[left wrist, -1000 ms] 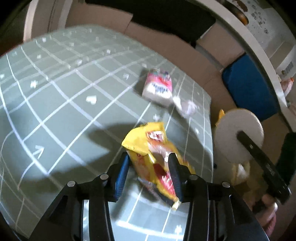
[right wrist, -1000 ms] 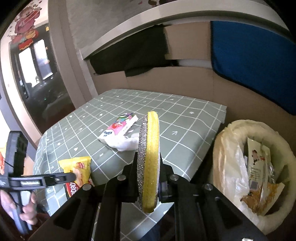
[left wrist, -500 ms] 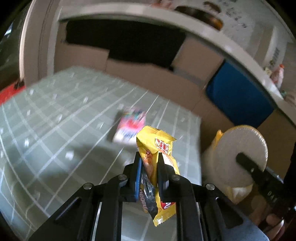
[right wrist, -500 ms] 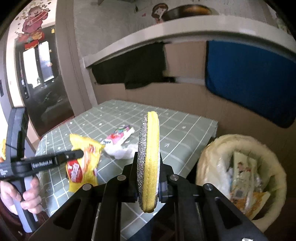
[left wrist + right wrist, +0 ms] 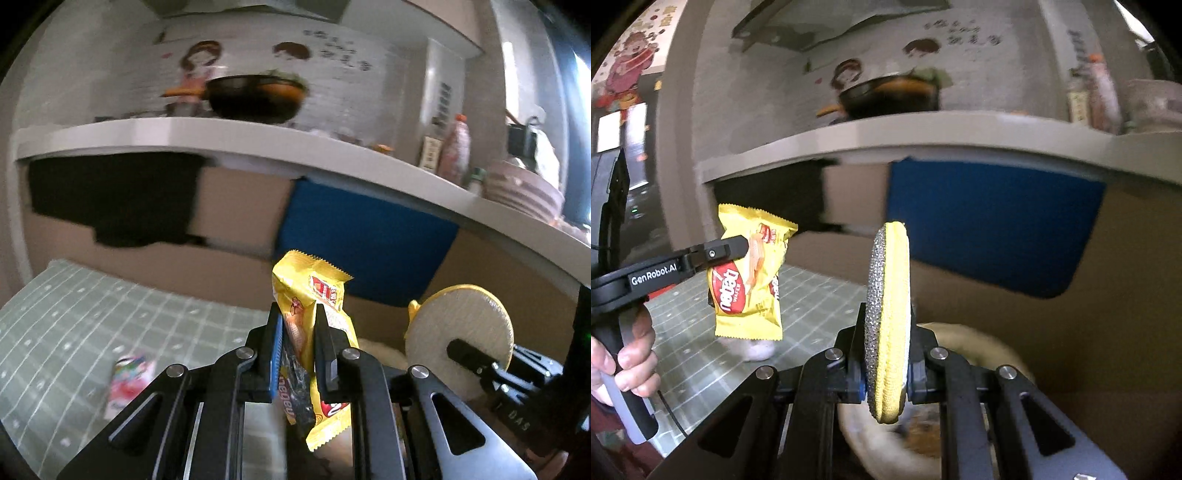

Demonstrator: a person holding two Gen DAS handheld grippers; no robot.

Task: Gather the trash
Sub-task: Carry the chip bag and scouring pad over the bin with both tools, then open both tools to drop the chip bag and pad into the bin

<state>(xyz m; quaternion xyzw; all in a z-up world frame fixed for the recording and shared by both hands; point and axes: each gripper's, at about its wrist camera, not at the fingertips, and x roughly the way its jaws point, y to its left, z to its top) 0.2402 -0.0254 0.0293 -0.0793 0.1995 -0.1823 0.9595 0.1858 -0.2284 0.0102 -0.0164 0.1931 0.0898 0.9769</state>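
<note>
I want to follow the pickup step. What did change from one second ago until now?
The left gripper closed on the yellow snack wrapper and lifted it off the green table, toward the trash bin. The right gripper still clamps the round scrubber; the pink packet stays on the table.

Left claw [image 5: 298, 325] is raised and level, jaws pinched tight on the wrapper [image 5: 314, 332]. A hand [image 5: 624, 354] wraps its handle, fingers curled round the grip. Right claw [image 5: 886, 354] sits alongside, jaws clamped on the sponge [image 5: 888, 325], which stands edge-on.
</note>
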